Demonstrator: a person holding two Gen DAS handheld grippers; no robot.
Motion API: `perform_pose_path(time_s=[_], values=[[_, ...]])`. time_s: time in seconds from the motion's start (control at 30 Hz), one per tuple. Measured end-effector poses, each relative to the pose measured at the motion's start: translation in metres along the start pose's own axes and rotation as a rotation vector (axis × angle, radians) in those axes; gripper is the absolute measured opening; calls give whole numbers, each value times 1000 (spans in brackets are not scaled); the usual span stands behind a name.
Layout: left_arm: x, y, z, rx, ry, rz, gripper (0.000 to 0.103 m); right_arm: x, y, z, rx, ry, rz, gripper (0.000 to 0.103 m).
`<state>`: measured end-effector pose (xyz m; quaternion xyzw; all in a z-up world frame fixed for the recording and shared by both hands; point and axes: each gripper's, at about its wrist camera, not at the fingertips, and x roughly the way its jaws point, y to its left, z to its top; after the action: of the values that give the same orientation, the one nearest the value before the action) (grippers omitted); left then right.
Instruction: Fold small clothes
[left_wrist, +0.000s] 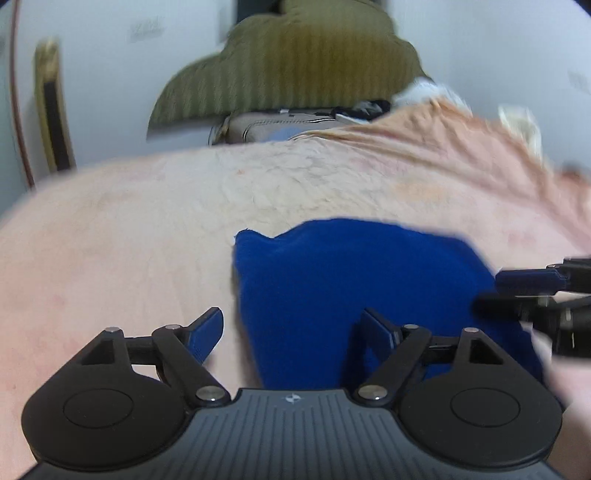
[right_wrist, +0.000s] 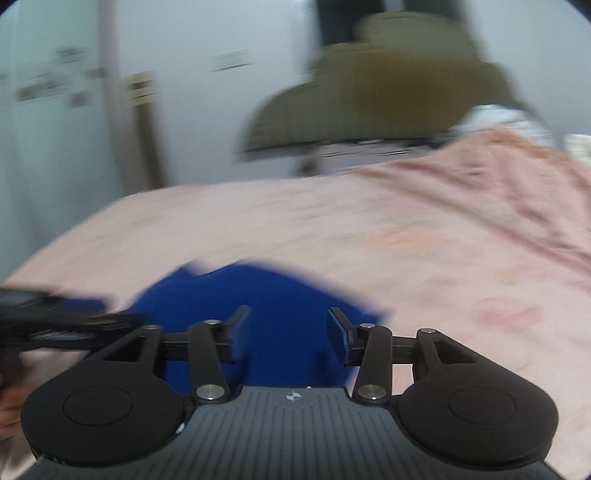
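A blue garment lies bunched on the pink bedsheet, near its front edge. The left gripper hovers low over the garment's left edge, pointing forward along the bed, jaws spread wide and holding nothing. The right gripper hangs just above the garment's right part, level, jaws parted and empty. In the left wrist view it comes in sideways at the cloth's right edge. An olive cushion sits beyond the bed.
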<state>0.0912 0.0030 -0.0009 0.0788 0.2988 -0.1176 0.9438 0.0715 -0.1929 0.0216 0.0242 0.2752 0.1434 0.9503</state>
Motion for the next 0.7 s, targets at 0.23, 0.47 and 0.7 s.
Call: perform_pose_path(time_s=[0.23,0.47,0.7], values=[[-36,-22,-18,58,-40,79,88,-12,-15,-37,148,80,-198,65],[-48,-25,-52,-4,19,79,89,-16,11,-60,112,129,-230,85],[-66,-13,-70,-96,39,102,89,-53,20,-70,170,41,-330,101]])
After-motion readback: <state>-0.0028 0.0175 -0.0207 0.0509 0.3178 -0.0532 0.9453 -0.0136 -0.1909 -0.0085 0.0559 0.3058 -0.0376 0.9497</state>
